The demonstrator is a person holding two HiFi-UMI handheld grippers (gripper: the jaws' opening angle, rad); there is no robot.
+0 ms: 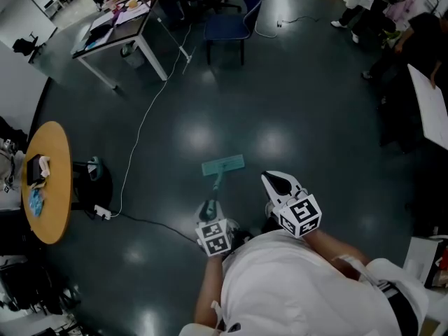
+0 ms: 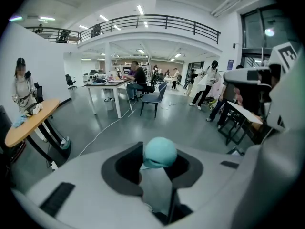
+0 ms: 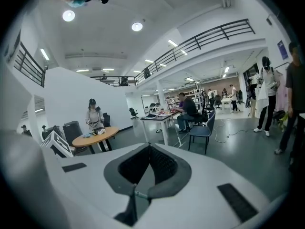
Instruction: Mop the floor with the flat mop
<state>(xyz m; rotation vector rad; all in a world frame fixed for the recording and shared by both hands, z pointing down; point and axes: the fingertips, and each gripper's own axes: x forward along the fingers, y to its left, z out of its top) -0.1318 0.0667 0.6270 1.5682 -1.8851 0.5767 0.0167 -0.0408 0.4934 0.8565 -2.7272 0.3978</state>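
Observation:
The flat mop has a teal head (image 1: 222, 165) lying flat on the dark grey floor just ahead of me. Its handle (image 1: 216, 184) runs back to my left gripper (image 1: 208, 210), which is shut on it. In the left gripper view the handle's rounded teal end (image 2: 160, 151) sticks up between the jaws of my left gripper (image 2: 159, 160). My right gripper (image 1: 278, 182) is held to the right of the handle, apart from it. Its jaws are shut with nothing between them, and the right gripper (image 3: 149, 148) points out across the room.
A round wooden table (image 1: 49, 180) stands at the left, with a power strip (image 1: 103, 213) and a white cable (image 1: 136, 142) running over the floor. A desk (image 1: 119, 30) and a blue chair (image 1: 227, 26) are farther off. People (image 1: 392, 33) and a white table (image 1: 430, 110) are at the right.

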